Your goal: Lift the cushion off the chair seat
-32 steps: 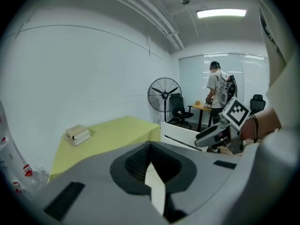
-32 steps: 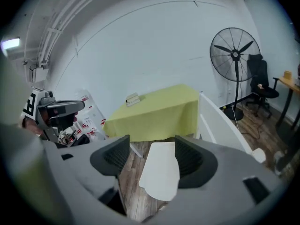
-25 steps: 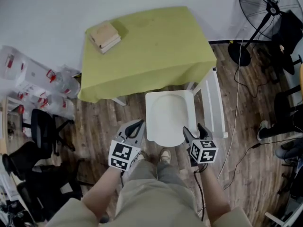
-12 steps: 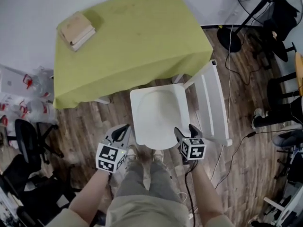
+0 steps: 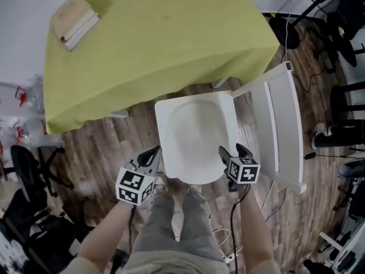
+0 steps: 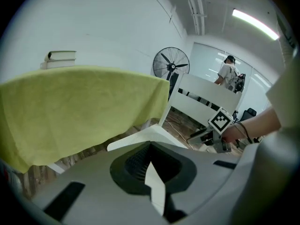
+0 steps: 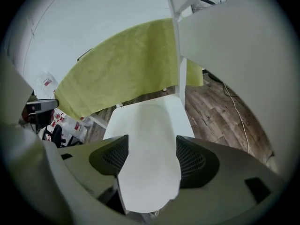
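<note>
White cushion (image 5: 197, 135) lies flat on the one chair (image 5: 274, 121), and its outline is hard to separate from the seat. Right gripper (image 5: 234, 151), at the seat's front right, has its jaws released, wide apart. Left gripper (image 5: 151, 154) jaws are parted only narrowly, around an unclear white sliver. Two books (image 5: 73, 20) are stacked on the worktop (image 5: 171, 44).

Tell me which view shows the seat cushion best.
The head view: from above, the whole white cushion shows as an oval on the chair seat. The right gripper view shows it foreshortened between the open jaws of the right gripper. The left gripper view catches only a seat corner.
</note>
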### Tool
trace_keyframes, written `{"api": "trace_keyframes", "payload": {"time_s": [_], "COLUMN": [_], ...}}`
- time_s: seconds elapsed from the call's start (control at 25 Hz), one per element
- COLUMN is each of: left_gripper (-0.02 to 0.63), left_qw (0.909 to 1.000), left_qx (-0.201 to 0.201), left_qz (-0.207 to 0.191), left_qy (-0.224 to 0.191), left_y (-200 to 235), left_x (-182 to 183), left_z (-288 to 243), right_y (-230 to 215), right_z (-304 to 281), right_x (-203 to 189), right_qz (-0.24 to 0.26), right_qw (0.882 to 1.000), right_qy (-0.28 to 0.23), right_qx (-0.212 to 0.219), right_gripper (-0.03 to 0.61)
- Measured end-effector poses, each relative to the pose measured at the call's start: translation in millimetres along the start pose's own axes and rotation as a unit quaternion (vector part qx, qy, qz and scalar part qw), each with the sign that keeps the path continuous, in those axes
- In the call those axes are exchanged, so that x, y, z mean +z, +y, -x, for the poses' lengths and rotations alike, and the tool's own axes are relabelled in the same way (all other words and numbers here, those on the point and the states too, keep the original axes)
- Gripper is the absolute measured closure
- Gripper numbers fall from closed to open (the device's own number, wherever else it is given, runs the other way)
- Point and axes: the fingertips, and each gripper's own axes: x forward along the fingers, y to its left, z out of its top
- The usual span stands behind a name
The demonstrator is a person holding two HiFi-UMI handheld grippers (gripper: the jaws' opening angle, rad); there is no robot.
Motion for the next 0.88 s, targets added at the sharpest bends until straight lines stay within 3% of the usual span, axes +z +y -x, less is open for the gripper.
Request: {"api": "trace_keyframes", "payload": {"time_s": [0.32, 0.68, 0.88], "left_gripper": [0.600, 0.600, 0.600], "left_qw": [0.9992, 0.9980, 0.9970], "left_qx": [-0.010, -0.016, -0.022], "left_qz": [0.015, 0.031, 0.038], "left_qy": [0.035, 0.054, 0.065], "left_y": [16, 29, 30], "left_x": [-54, -90, -103], "left_z": [-41, -66, -68], "right_y": [-31, -51, -55], "right_z": [-56, -93, -92], "right_x": [-24, -57, -59], "right_qz": [-0.049, -0.065, -0.075], "right_qw": [0.999, 0.997, 0.996], "right_qy": [0.006, 0.048, 0.046], "right_qx": [0.011, -0.015, -0.031], "right_gripper": [0.261, 0.259, 0.258]}}
